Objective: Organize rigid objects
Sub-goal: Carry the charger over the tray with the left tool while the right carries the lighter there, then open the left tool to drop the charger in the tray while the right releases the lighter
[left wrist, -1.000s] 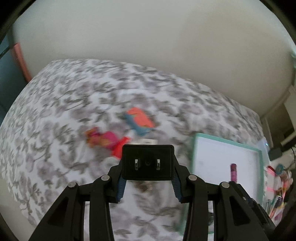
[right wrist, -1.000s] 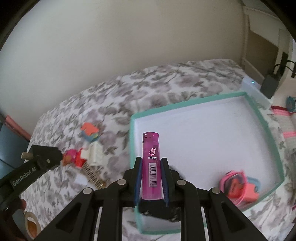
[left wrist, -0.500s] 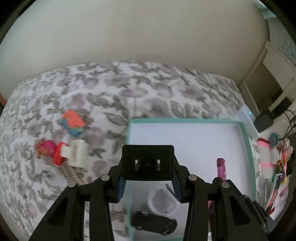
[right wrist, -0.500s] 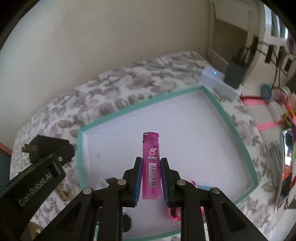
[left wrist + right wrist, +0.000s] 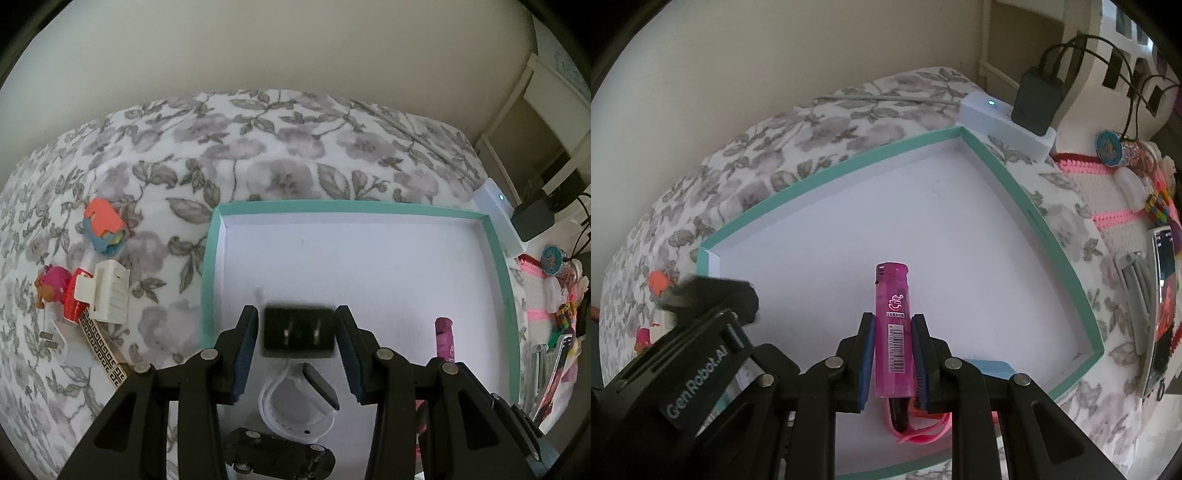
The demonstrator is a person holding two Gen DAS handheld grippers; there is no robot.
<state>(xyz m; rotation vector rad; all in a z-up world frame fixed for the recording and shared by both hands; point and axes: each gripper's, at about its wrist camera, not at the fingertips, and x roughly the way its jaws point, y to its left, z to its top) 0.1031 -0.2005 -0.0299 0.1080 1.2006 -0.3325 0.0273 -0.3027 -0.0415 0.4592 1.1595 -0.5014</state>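
Black plug (image 5: 297, 332) between spread left claw (image 5: 297, 354); right claw (image 5: 893, 360) clamps lighter (image 5: 892, 325).

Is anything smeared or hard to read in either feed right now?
Left wrist: black plug adapter is motion-blurred between the open jaws; toys on the bedspread read sharp. Right wrist: pink lighter is crisp, barcode legible; the left hand-held gripper's tip is smeared.

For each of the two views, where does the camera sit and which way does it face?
Left wrist: on the left gripper, facing down into the teal-rimmed box; its fingers flank a black charger.
Right wrist: on the right gripper, facing the same box; fingers clamp a pink lighter.
Shared: box, lighter, left gripper.
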